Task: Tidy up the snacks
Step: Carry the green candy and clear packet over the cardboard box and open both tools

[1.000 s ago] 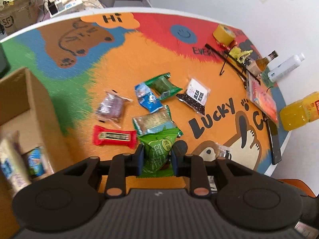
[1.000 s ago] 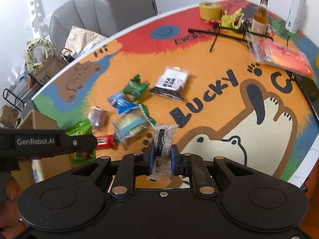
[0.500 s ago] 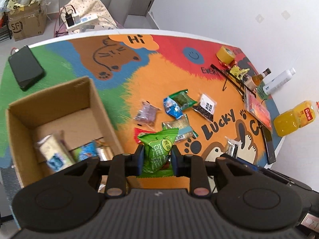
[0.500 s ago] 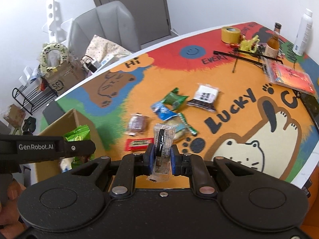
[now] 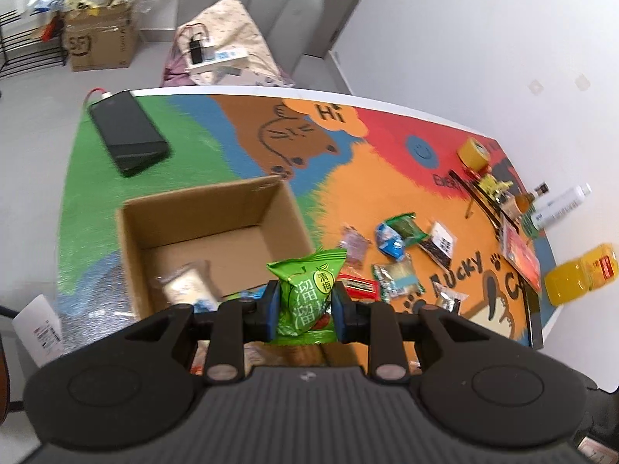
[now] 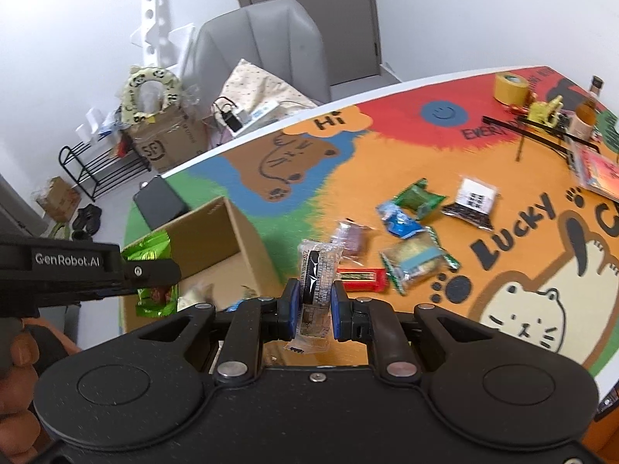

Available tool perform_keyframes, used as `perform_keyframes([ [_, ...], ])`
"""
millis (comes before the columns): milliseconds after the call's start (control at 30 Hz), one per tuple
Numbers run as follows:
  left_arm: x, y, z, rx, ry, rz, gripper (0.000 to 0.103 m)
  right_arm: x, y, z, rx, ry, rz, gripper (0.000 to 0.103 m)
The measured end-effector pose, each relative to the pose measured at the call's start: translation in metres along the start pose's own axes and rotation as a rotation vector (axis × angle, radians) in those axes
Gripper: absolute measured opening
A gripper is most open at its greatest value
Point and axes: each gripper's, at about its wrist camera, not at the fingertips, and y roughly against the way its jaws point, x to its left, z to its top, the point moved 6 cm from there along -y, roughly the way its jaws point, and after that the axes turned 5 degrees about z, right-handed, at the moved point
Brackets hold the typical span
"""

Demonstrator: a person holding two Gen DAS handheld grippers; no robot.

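Above the near edge of the cardboard box (image 5: 209, 208), a green plum-candy pouch (image 5: 307, 290) is held clamped between the jaws of the left gripper (image 5: 304, 307), its long axis upright and its sealed top pointing away from the camera. Beside it, a clear-wrapped dark snack (image 6: 317, 290) is pinched just as firmly in the right gripper (image 6: 314, 311), also standing on end. The box opening is seen ahead of and below the left jaws, so the left gripper is judged the nearer of the two; from the right wrist view the box (image 6: 216, 232) lies forward and to the left, with the left gripper's arm between.

Two snacks are carried, one per gripper. Inside the box at least two packets can be made out, a pale one (image 5: 185, 286) most clearly; the rest is hidden by the gripper. Six snacks are counted loose on the colourful table (image 6: 387, 162): one red bar (image 6: 359, 276), one purple packet, one blue, one dark green, one black-and-white sachet, one green-edged biscuit pack.
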Motion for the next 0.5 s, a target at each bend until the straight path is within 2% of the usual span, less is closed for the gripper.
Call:
perform_keyframes([
  [300, 0.034, -0.002, -0.003, 0.015, 0.044, 0.050, 0.027, 0.016, -0.003, 0.007, -0.008, 0.020, 0.032, 0.015],
  [500, 0.051, -0.008, -0.009, 0.061, 0.066, 0.101, 0.030, 0.028, -0.010, 0.002, 0.018, 0.030, 0.060, 0.015],
])
